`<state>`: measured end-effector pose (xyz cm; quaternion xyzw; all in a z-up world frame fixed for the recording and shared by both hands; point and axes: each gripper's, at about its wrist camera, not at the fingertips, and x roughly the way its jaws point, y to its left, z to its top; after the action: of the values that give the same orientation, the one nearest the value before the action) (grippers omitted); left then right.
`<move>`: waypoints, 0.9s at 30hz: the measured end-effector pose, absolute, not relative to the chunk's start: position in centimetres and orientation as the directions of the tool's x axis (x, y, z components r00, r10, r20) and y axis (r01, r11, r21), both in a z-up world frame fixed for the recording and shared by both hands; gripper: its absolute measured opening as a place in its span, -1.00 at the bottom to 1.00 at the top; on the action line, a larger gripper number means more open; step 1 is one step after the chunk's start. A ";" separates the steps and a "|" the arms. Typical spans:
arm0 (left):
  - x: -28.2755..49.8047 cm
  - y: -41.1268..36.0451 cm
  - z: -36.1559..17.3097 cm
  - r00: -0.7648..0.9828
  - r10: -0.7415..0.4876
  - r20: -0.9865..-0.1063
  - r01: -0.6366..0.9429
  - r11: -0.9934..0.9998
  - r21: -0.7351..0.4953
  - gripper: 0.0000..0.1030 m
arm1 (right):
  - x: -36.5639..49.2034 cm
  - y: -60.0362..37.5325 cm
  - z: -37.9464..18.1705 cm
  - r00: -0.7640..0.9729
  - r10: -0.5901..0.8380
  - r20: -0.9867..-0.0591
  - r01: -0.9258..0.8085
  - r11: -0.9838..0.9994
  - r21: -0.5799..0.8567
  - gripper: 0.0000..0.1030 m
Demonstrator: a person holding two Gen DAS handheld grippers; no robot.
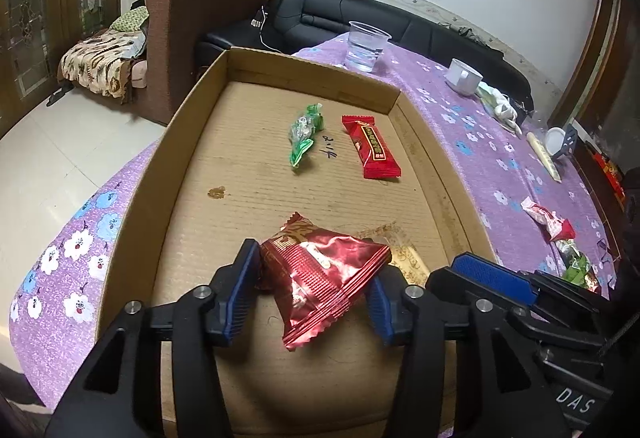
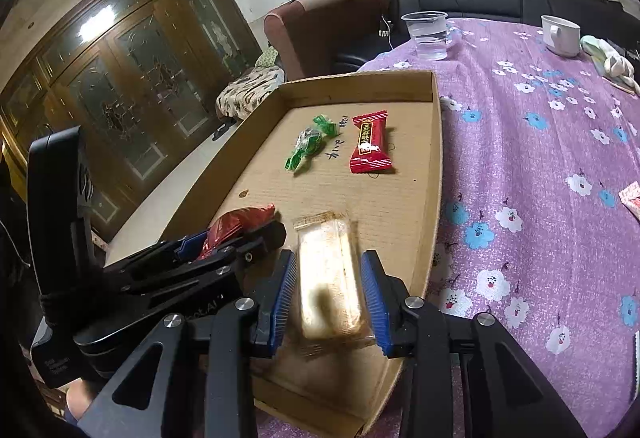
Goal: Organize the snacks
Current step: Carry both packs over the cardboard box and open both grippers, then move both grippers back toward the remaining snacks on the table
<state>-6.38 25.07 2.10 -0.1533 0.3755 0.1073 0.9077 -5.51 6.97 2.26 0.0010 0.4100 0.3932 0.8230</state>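
Note:
A shallow cardboard tray (image 1: 280, 62) (image 2: 434, 166) lies on the purple flowered tablecloth. In it lie a green candy (image 1: 305, 136) (image 2: 308, 146) and a red bar (image 1: 371, 147) (image 2: 370, 143). My left gripper (image 1: 316, 294) is shut on a shiny red snack pack (image 1: 320, 274) over the tray's near part; it shows in the right wrist view (image 2: 236, 224). My right gripper (image 2: 330, 298) is shut on a clear-wrapped golden biscuit (image 2: 328, 278), just right of the left one, low over the tray. The biscuit's end shows in the left wrist view (image 1: 404, 258).
More wrapped snacks (image 1: 548, 224) lie on the cloth right of the tray. A plastic cup of water (image 1: 366, 46) (image 2: 428, 34) and a white mug (image 1: 462, 76) (image 2: 560, 34) stand at the far side. Sofas stand beyond the table.

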 end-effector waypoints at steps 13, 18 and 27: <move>-7.2 26.0 2.4 0.736 0.020 -0.677 -0.290 0.913 -0.287 0.11 | -5.4 5.4 4.0 0.366 0.679 -0.637 -0.621 0.688 0.376 -0.26; -8.5 25.7 3.4 0.798 0.028 -0.602 -0.258 0.919 -0.299 0.20 | -5.3 3.7 5.5 0.369 0.690 -0.623 -0.591 0.692 0.416 -0.21; -8.9 23.9 4.5 0.819 -0.017 -0.574 -0.194 0.933 -0.304 0.38 | -5.2 -2.9 7.5 0.359 0.734 -0.576 -0.556 0.664 0.500 -0.09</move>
<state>-8.87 23.89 4.54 -0.1771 0.2972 0.0473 0.9371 -5.16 -2.88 7.49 0.1098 0.4054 0.3949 0.8171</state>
